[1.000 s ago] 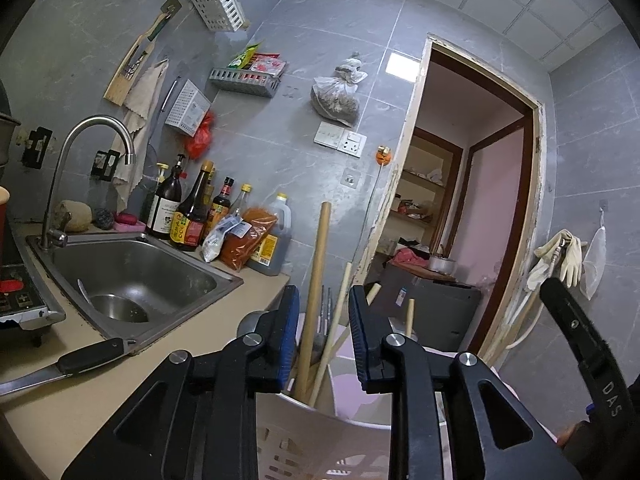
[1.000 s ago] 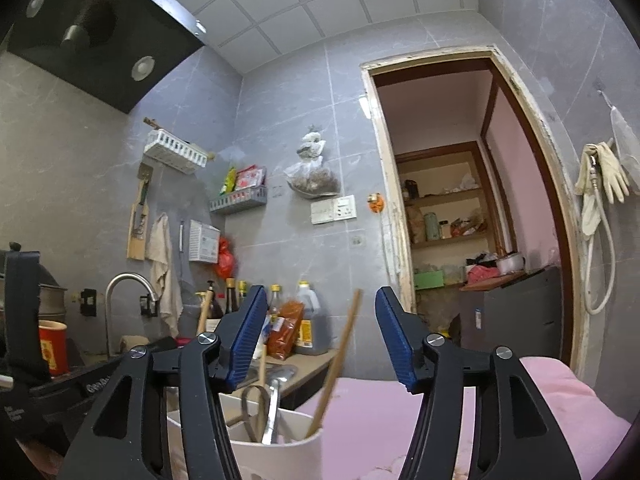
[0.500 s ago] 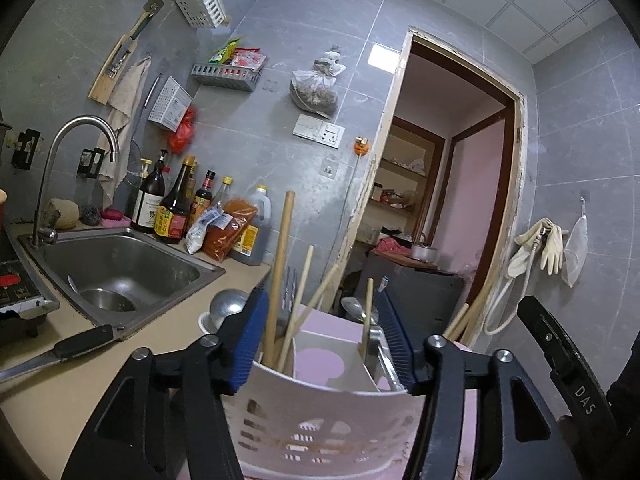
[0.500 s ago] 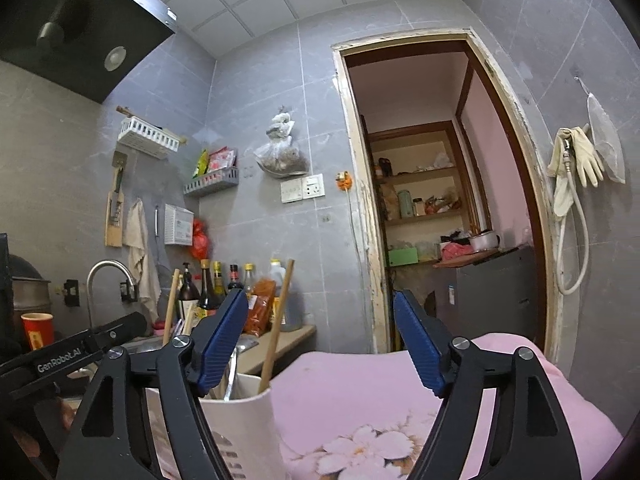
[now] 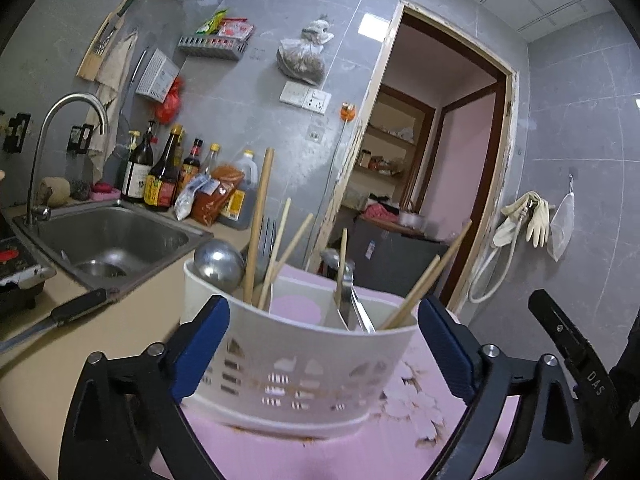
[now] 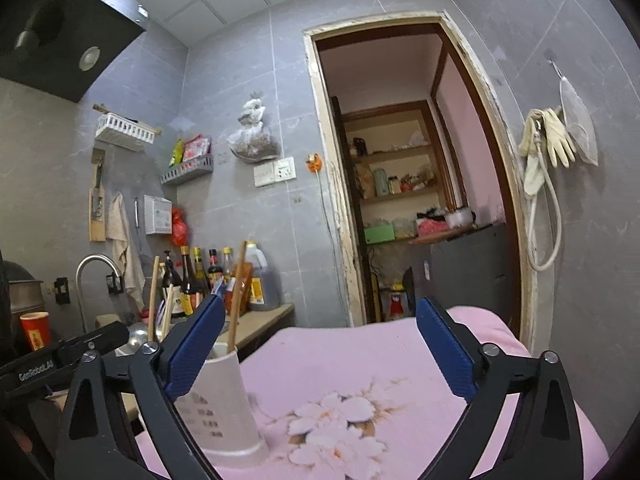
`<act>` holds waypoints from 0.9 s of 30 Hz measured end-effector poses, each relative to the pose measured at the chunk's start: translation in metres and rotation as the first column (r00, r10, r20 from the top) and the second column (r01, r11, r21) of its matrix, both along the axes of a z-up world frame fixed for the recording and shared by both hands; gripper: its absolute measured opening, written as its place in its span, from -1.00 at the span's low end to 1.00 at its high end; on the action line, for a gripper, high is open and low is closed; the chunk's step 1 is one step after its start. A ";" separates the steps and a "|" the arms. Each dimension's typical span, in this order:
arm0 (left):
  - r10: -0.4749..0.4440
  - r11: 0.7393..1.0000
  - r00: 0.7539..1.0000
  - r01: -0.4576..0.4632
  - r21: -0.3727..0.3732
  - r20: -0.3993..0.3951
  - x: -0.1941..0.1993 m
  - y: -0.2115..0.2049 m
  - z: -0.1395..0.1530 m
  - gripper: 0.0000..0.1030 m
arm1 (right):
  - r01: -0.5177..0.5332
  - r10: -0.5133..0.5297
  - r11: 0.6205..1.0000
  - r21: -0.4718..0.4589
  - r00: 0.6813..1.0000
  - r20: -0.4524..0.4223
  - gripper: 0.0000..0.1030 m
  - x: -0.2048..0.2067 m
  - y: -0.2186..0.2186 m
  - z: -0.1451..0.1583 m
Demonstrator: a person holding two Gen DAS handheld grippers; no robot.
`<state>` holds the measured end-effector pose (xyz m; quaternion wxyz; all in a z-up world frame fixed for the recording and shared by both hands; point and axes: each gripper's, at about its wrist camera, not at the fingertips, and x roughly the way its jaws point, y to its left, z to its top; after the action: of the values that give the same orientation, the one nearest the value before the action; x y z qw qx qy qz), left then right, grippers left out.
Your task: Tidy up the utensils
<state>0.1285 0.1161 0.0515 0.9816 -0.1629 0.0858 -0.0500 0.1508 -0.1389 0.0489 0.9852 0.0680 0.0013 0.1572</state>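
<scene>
A white slotted utensil holder (image 5: pixel 296 364) stands on a pink flowered cloth (image 5: pixel 400 440). It holds several chopsticks (image 5: pixel 256 232), a metal ladle (image 5: pixel 219 265) and spoons (image 5: pixel 352 304). My left gripper (image 5: pixel 320 356) is open, its blue pads either side of the holder without touching it. In the right wrist view the holder (image 6: pixel 220 404) stands at the lower left, behind the left finger. My right gripper (image 6: pixel 316 352) is open and empty above the cloth (image 6: pixel 360 380).
A steel sink (image 5: pixel 108 240) with a tap lies to the left. A black-handled knife (image 5: pixel 60 314) lies on the beige counter. Sauce bottles (image 5: pixel 160 176) stand against the wall. An open doorway (image 6: pixel 404 200) is behind. A red cup (image 6: pixel 36 330) stands far left.
My left gripper opened from nearly shut to wide and pulled back from the holder, so the whole holder shows. My right gripper opened wider and shifted right over the cloth.
</scene>
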 end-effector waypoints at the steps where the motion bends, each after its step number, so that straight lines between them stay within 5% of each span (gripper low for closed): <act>1: 0.001 1.000 1.000 -0.001 0.000 -0.010 -0.001 -0.001 0.000 0.83 | 0.002 -0.002 1.000 0.001 1.000 -0.007 0.95 -0.002 -0.003 0.000; 11: 0.008 0.998 0.995 -0.002 0.062 -0.100 -0.009 -0.021 -0.005 0.84 | 0.016 -0.019 0.998 -0.054 0.999 -0.049 1.00 -0.032 -0.027 0.012; 27: 0.053 0.976 0.996 -0.036 0.215 -0.074 -0.060 -0.060 -0.004 0.84 | 0.065 -0.088 0.987 -0.149 0.985 -0.148 1.00 -0.067 -0.057 0.001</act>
<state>0.0686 0.0561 0.0477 0.9901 -0.0605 0.1260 -0.0119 0.0836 -0.1959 0.0501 0.9898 0.0087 0.0860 0.1129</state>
